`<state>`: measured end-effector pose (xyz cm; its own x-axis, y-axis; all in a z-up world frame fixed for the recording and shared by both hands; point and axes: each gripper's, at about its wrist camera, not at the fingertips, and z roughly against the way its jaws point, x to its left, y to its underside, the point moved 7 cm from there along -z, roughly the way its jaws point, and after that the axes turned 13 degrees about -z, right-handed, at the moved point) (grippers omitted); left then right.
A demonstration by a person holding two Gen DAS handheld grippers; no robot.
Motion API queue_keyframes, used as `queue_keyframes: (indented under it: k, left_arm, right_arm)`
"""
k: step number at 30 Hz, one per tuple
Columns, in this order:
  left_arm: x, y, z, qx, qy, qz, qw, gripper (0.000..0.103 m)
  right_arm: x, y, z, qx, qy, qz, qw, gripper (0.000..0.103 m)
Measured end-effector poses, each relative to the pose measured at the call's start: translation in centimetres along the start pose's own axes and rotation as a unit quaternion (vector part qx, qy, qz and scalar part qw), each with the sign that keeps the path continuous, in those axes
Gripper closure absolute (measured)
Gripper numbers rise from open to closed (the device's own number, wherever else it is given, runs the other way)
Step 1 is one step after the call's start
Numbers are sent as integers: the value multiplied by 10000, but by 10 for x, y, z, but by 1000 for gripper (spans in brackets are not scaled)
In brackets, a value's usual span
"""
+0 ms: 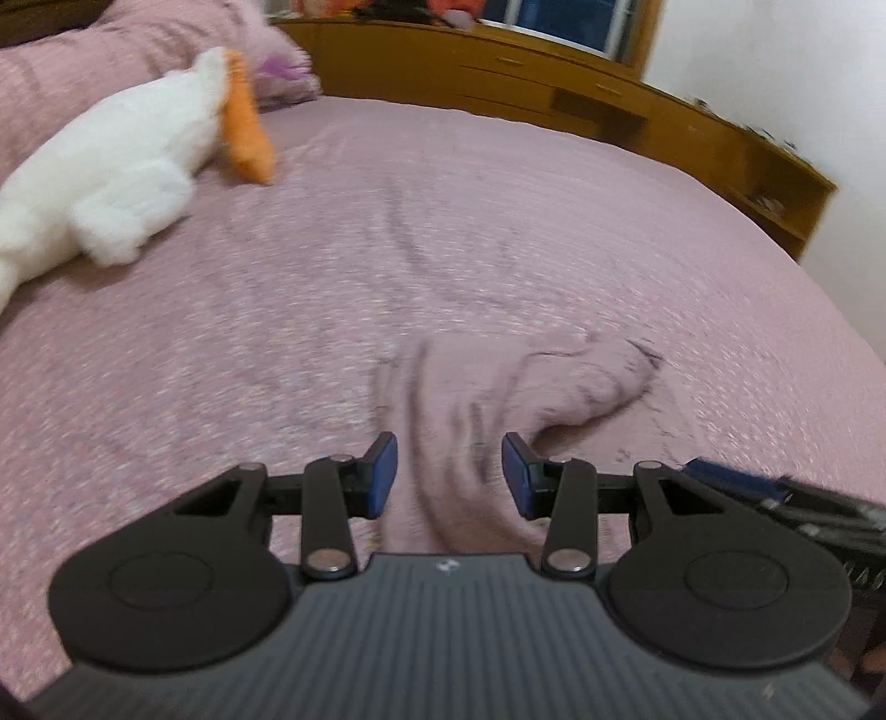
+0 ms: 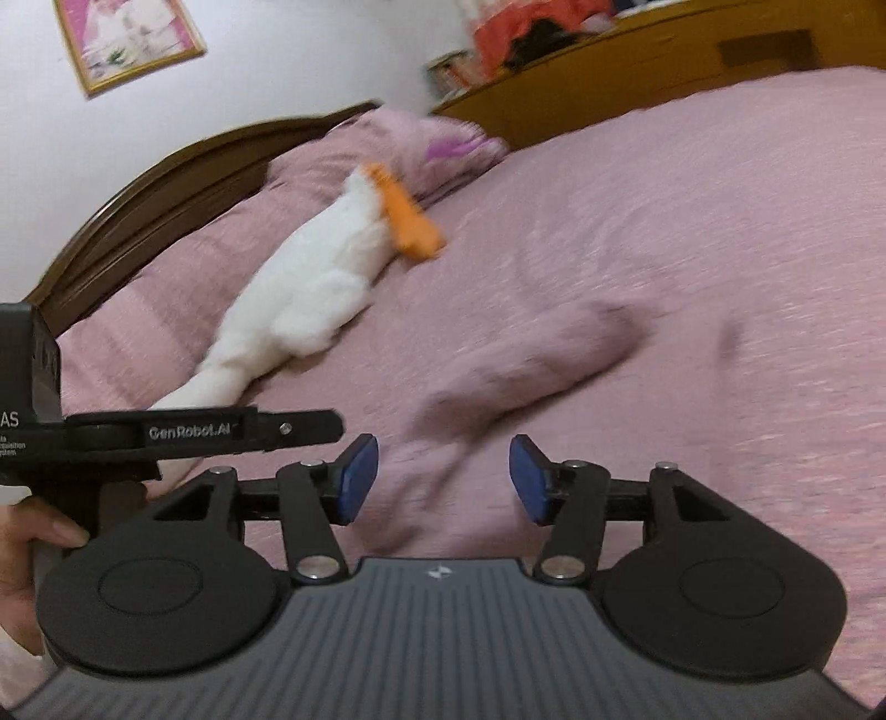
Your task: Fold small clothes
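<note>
the small dusty-pink knit garment (image 1: 498,399) lies rumpled and not yet neatly folded on the pink bedspread (image 1: 498,221), well short of the white plush toy with the orange beak (image 1: 127,183). the left hand-held gripper (image 1: 449,476) and right hand-held gripper (image 2: 444,479) both stand partly open, cloth between the jaws but not pinched. most folding looks left to do.

Domestic bedroom. A bed (image 1: 498,221) with pink cover fills the scene; pillows (image 2: 183,288) and a dark wooden headboard (image 2: 166,166) far left, wooden cabinet (image 1: 554,83) beyond, framed picture (image 2: 130,39) on wall.
</note>
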<state>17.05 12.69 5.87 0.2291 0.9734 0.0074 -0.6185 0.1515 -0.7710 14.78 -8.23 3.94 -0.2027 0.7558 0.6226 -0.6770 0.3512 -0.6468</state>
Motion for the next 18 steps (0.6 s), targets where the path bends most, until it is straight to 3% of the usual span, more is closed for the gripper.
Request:
queue_keyframes:
  k: [1, 8, 15, 17, 18]
  left_arm:
    - [-4, -1, -4, -7, 20, -74, 10000, 49]
    - [-41, -14, -42, -13, 133, -664, 9977, 49]
    - [-59, -16, -83, -48, 218, -968, 9951, 49]
    - [-57, -15, -89, -145, 225, -896, 9956, 55]
    - [-54, -14, -91, -189, 268, -796, 9963, 64]
  right_arm:
    - [-8, -4, 5, -100, 116, -4, 9999, 38]
    - [-69, -21, 19, -516, 651, -627, 9946, 34]
    - [-97, -26, -3, -531, 873, -937, 9903, 34]
    - [-100, -24, -14, -453, 846, -971, 9906, 33]
    - [-101, -23, -18, -419, 783, -1009, 9909, 32]
